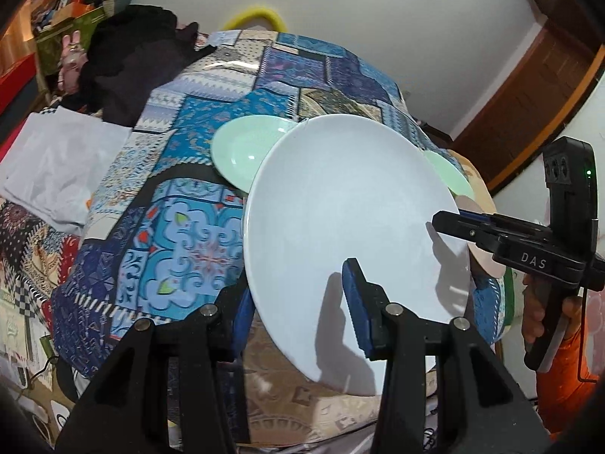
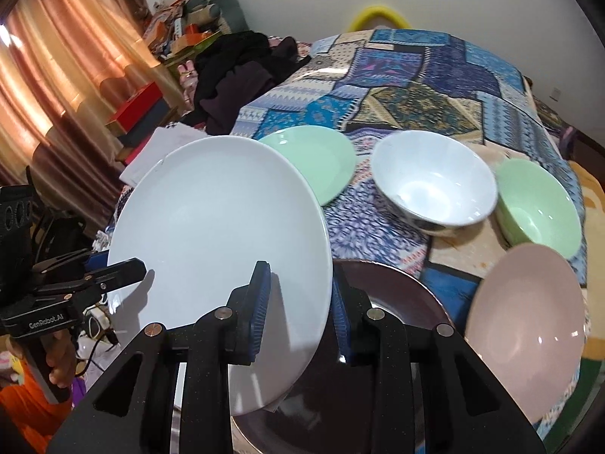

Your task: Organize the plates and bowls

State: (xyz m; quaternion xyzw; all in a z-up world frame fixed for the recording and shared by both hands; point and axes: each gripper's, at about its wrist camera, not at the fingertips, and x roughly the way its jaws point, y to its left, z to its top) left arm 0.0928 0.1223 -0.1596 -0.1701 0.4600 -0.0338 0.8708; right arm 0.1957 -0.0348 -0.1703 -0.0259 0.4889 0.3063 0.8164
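I hold a large white plate between my two grippers, lifted and tilted above a bed covered with a blue patchwork quilt. My left gripper is clamped on the plate's near rim, one blue pad on the upper face and the other beneath. My right gripper pinches the opposite rim the same way, one finger on top and one under the edge.

The plate looks like glazed ceramic: stiff, smooth, probably slippery and fairly heavy for a rim pinch, and it would chip or break if dropped. I judge the rim is the only place to take hold, with pads well onto the face, and two opposite grips keep it from swinging.

Directly below, near me, sits a dark brown plate. To the right is a pink bowl. Farther off lie a pale green plate, a white bowl and a green bowl, the two bowls just beside each other. Black clothing is heaped at the far left.
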